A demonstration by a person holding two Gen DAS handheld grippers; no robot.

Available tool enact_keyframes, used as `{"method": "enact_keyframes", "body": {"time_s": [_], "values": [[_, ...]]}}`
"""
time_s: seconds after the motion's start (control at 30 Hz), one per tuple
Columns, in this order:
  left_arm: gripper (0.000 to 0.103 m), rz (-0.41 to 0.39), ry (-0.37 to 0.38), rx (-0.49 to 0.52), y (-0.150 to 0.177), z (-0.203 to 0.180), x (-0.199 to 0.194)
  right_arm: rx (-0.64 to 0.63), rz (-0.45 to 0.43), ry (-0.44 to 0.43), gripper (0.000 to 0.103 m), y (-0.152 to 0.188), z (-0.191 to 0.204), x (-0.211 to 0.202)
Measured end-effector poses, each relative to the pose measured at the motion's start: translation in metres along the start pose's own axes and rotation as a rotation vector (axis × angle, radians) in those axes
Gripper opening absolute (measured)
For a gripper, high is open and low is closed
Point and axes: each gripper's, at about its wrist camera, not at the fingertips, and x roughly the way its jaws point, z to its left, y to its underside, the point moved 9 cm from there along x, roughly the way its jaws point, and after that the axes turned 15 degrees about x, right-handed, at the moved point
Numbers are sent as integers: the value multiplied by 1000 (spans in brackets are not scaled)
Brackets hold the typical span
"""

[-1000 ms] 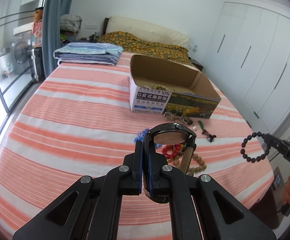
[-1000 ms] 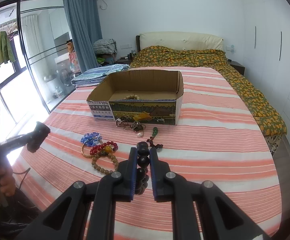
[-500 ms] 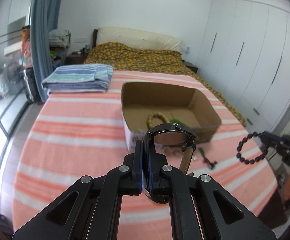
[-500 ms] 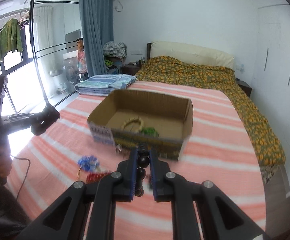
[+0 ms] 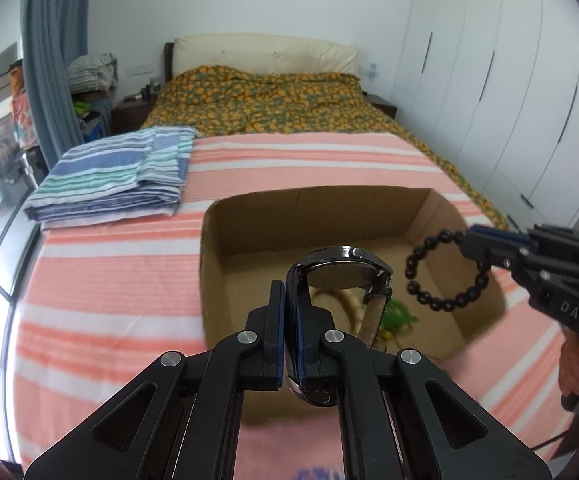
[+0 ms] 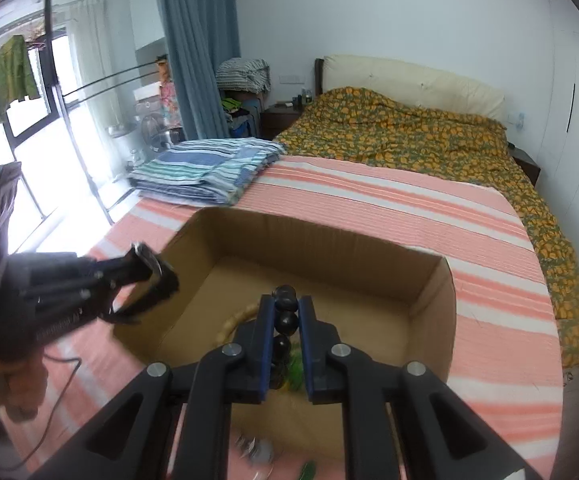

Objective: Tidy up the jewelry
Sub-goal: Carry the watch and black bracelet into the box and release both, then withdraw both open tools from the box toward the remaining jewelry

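The left gripper (image 5: 289, 320) has its fingers clamped on the strap of a wristwatch (image 5: 345, 270), held above the near half of the cardboard box (image 5: 309, 216); the right gripper (image 6: 285, 322) has its fingers pinched on a dark bead bracelet (image 6: 285, 320), above the box's right side; to do this well, I would lower each piece inside the box walls before letting go, clear of the pale bead ring (image 6: 235, 322) and green piece (image 5: 399, 316) on the box floor; the near box wall and anything in front of it are blurred or hidden behind the fingers.
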Motion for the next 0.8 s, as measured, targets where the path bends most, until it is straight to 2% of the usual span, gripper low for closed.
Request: {"method": "enact_keyframes", "body": {"time_s": [0.07, 0.1, 0.13, 0.17, 0.23, 0.33, 0.43, 0.53, 0.7, 0.8], "values": [[14, 16, -40, 5, -1, 3, 15, -12, -53, 103, 34, -13, -19, 8], [29, 23, -59, 2, 0, 6, 20, -21, -101, 153, 42, -18, -28, 3], [44, 24, -81, -6, 1, 10, 23, -16, -121, 176, 42, -18, -35, -3], [49, 11, -92, -17, 3, 13, 21, -6, -129, 181, 42, -17, -40, -8], [66, -14, -107, -33, 8, 18, 10, 21, -142, 163, 43, -9, -47, -25], [75, -50, -135, -56, 22, 23, -18, 13, -152, 161, 49, 16, -49, -54], [84, -84, -149, -68, 43, 21, -57, 13, -146, 145, 56, 65, -44, -92], [91, -104, -172, -64, 68, 14, -93, 33, -136, 148, 58, 118, -42, -123], [93, -112, -189, -56, 119, -8, -146, 92, -108, 182, 60, 205, -42, -150], [94, -104, -196, -65, 149, -18, -171, 107, -83, 236, 67, 250, -46, -160]]}}
